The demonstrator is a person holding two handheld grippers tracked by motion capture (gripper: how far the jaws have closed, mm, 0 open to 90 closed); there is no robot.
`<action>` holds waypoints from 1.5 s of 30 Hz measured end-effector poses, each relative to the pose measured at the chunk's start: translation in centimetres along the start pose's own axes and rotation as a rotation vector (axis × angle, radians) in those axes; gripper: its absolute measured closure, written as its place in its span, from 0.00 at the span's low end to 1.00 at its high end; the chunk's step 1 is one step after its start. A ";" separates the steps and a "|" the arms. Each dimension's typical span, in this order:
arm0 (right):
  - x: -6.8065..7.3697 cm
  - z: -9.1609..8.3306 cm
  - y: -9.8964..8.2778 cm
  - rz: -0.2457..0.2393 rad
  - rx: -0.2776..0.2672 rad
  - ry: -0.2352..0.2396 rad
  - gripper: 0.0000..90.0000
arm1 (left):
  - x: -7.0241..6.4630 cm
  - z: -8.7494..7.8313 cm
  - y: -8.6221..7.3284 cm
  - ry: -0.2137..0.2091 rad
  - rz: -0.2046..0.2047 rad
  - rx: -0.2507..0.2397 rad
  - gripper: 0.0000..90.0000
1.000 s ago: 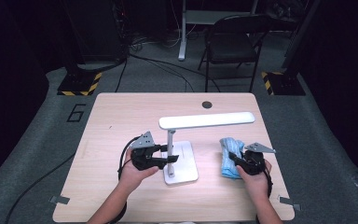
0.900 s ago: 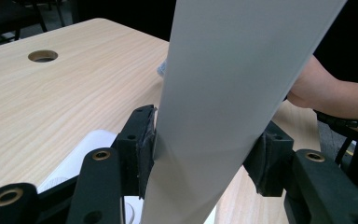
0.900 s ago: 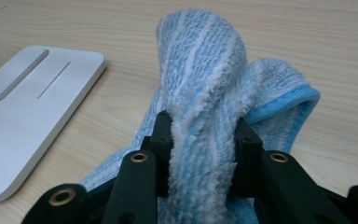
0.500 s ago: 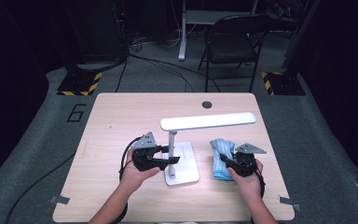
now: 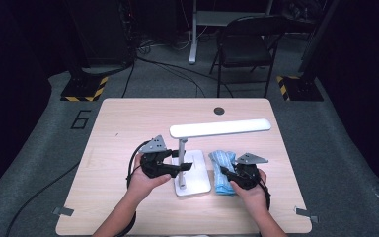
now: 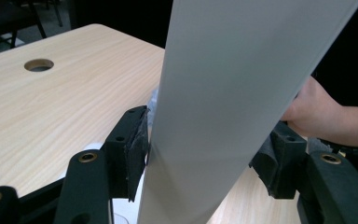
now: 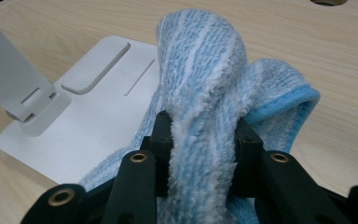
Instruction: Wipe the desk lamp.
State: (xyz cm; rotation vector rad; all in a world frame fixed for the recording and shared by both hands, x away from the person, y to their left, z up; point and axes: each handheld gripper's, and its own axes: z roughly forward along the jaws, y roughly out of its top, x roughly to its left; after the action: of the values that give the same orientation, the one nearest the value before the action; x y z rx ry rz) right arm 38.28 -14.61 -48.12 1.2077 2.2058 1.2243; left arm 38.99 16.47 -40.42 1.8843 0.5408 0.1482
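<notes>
Standing upright, lamp post [image 5: 181, 157] carries its crosswise lamp head [image 5: 220, 128]

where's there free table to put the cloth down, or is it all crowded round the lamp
Bare wood runs along the table's far edge up to the cable hole, down its left side, and in a strip right of the blue cloth. It is crowded mid-front: lamp base, left gripper and right gripper sit close together.

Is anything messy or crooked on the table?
Only the blue striped cloth: it is bunched into a fold between the right gripper jaws, one edge lapping the white lamp base. The lamp stands upright.
</notes>
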 end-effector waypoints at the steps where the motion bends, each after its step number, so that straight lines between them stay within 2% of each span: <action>1: 0.3 0.2 0.0 -0.001 -0.006 0.009 0.75 | -0.1 0.0 0.2 -0.016 0.009 0.001 0.43; 3: 0.6 0.4 0.1 -0.001 0.007 0.022 0.75 | -0.2 0.1 0.4 -0.004 0.012 0.008 0.43; 6: 1.0 0.6 0.2 -0.002 0.015 0.034 0.75 | -0.2 0.1 0.4 -0.008 0.009 0.005 0.43; 8: 1.5 0.9 0.1 -0.005 0.023 0.043 0.75 | -0.1 0.0 0.5 0.007 0.015 0.008 0.48; 10: 2.3 1.3 0.1 -0.021 0.036 0.059 0.75 | 0.0 0.0 0.4 0.001 0.018 0.004 0.54; 13: 2.8 1.5 -0.1 -0.032 0.031 0.068 0.75 | -0.1 0.1 0.5 0.000 0.033 0.006 0.55; 14: 3.4 1.5 -0.4 -0.038 0.043 0.078 0.75 | -0.2 0.2 0.5 -0.003 0.048 0.008 0.55; 20: 4.9 1.5 -0.8 -0.037 0.041 0.108 0.74 | -0.4 0.4 0.6 -0.018 0.066 0.015 0.55; 22: 5.6 1.7 -1.1 -0.073 0.065 0.114 0.74 | -0.5 0.4 0.5 -0.038 0.073 0.016 0.55; 24: 6.3 2.2 -1.5 -0.100 0.077 0.091 0.74 | -0.5 0.4 0.5 -0.056 0.076 0.014 0.55; 25: 6.4 2.4 -1.6 -0.114 0.082 0.093 0.73 | -0.5 0.4 0.5 -0.056 0.077 0.017 0.55; 26: 6.4 2.5 -1.7 -0.124 0.082 0.085 0.73 | -0.5 0.3 0.5 -0.056 0.079 0.018 0.55; 30: 6.1 3.2 -2.0 -0.110 0.088 0.091 0.74 | -0.6 0.3 0.5 -0.057 0.083 0.020 0.55; 37: 5.5 4.4 -1.3 -0.138 0.078 0.080 0.74 | -0.6 0.4 0.4 -0.047 0.077 0.011 0.55; 40: 4.7 5.3 -0.6 -0.121 0.074 0.083 0.74 | -0.6 0.3 0.3 -0.045 0.075 0.008 0.55; 45: 4.2 6.0 0.0 -0.107 0.084 0.077 0.74 | -0.7 0.3 0.2 -0.044 0.070 0.005 0.55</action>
State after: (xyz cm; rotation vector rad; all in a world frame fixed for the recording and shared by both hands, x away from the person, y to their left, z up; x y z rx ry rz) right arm 39.65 -8.09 -51.14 1.0742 2.3671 1.1646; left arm 38.58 15.86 -40.23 1.9078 0.4452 0.1512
